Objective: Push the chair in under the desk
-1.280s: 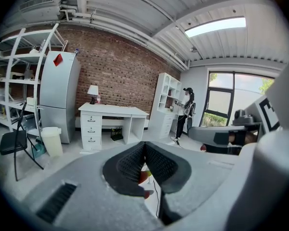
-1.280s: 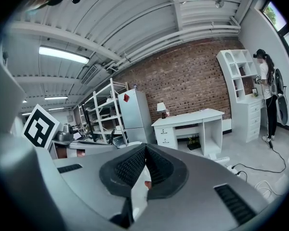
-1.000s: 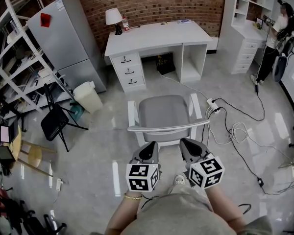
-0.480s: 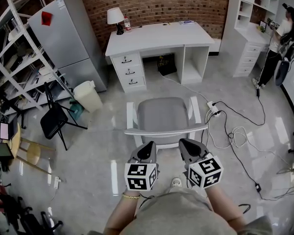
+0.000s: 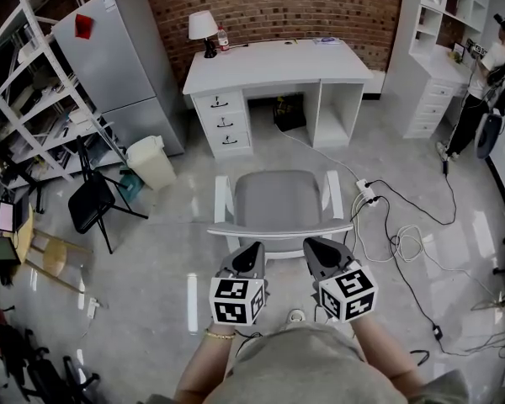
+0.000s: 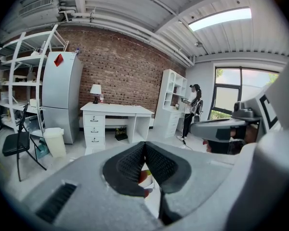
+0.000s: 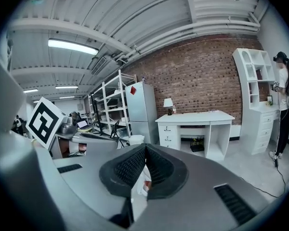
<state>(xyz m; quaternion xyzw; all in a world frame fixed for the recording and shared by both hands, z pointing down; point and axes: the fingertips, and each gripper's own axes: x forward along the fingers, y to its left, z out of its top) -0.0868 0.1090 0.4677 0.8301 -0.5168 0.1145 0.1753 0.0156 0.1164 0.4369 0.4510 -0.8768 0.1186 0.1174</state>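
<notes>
The left tool (image 5: pixel 251 251) is fully closed, its two dark ribbed pads pressed together with nothing between them. The right tool (image 5: pixel 313 247) is the same: jaws together, nothing held. The two tools sit side by side, their tips just behind the curved top rail of the chair (image 5: pixel 279 199); whether they touch the rail cannot be told.

The chair is one white-framed armchair with a grey seat. It stands on the glossy floor with its seat facing the surface (image 5: pixel 278 59), well apart from it, with bare floor between them.

The surface is white, with three drawers stacked at its left, an open knee space in the middle and one open compartment (image 5: pixel 337 112) at its right, which looks bare. A dark item (image 5: pixel 289 113) sits on the floor in the knee space. On the surface's back left corner stand one lamp (image 5: pixel 204 27) and, just beside it, one bottle (image 5: pixel 224 39).

One white bin (image 5: pixel 150 163), lined with a bag, stands beside the grey fridge (image 5: pixel 118 57); its contents cannot be made out. One black folding chair (image 5: pixel 89 205) stands near the bin. A power strip (image 5: pixel 366 190) with looping cables lies on the floor to the armchair's right. One person (image 5: pixel 488 74) stands at the white shelving unit (image 5: pixel 433 49) on the far right.
</notes>
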